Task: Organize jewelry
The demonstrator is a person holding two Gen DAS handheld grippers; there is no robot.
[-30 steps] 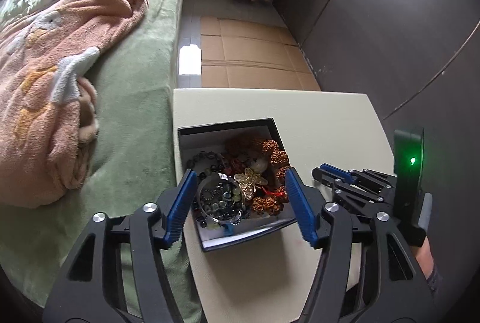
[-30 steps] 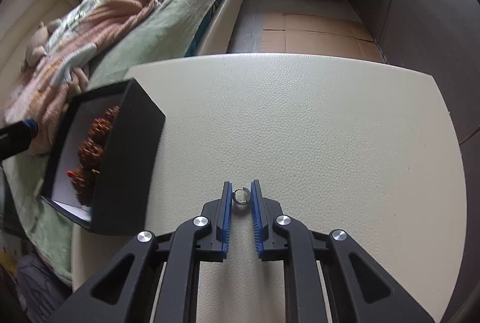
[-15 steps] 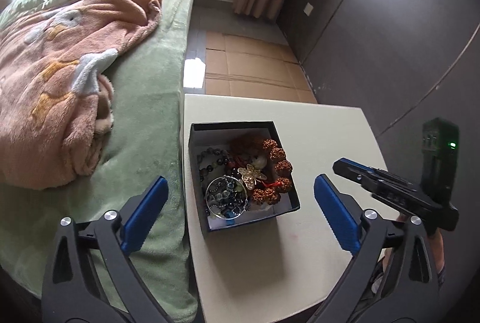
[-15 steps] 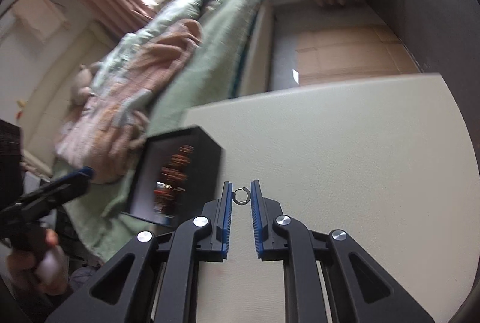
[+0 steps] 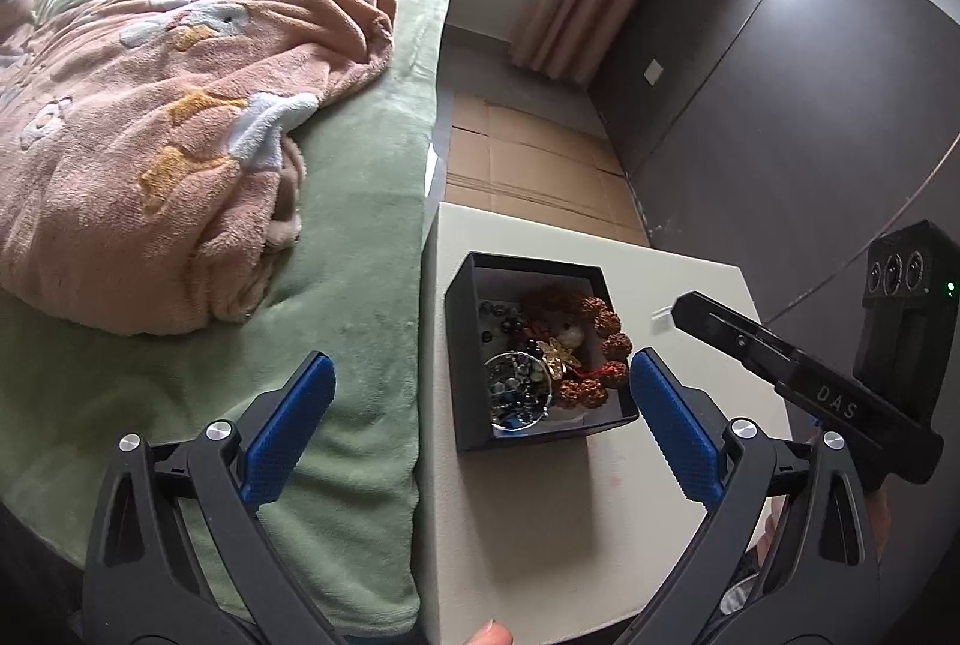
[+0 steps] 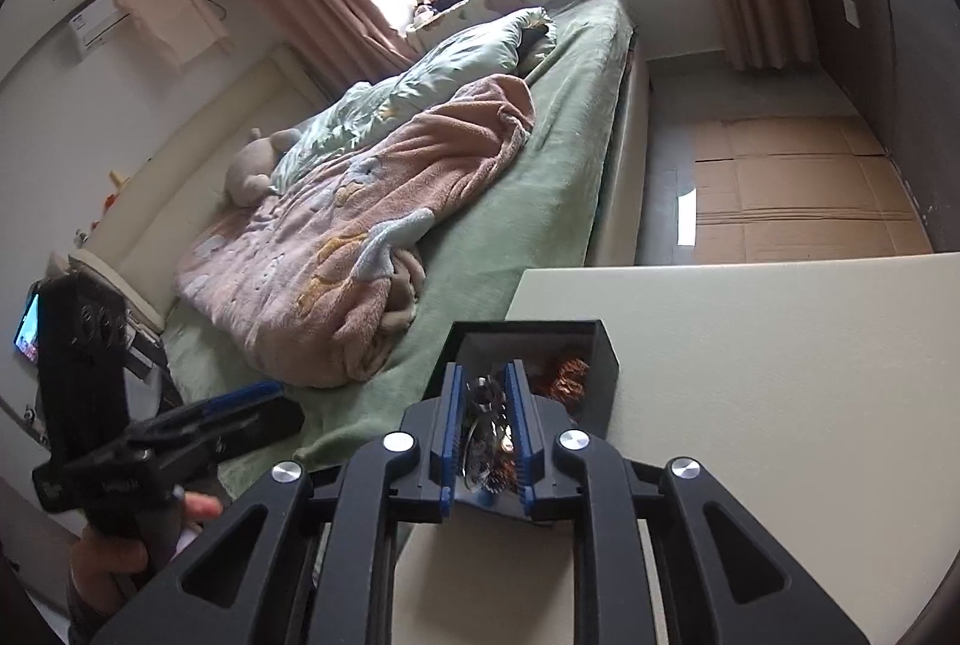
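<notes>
A black jewelry box [image 5: 468, 345] stands on the cream table [image 5: 540, 537] by the bed. It holds brown bead bracelets [image 5: 606, 333], a gold flower piece [image 5: 558, 352] and a round bangle with dark stones [image 5: 517, 388]. My left gripper [image 5: 477, 429] is open wide, raised above the table's near-left side, and holds nothing. My right gripper [image 6: 485, 393] is shut on a small silver ring [image 6: 483, 386] and hovers over the box [image 6: 600, 363]. In the left wrist view its fingertips [image 5: 690, 309] hold the ring just right of the box.
A bed with a green sheet [image 5: 336, 249] and a pink fleece blanket [image 5: 150, 165] runs along the table's left edge. A dark wall [image 5: 780, 105] stands to the right. Cardboard sheets [image 5: 528, 171] cover the floor beyond the table.
My right gripper lifted the ring off the table and carried it left to over the box. My left gripper opened wider and pulled back and up from the box.
</notes>
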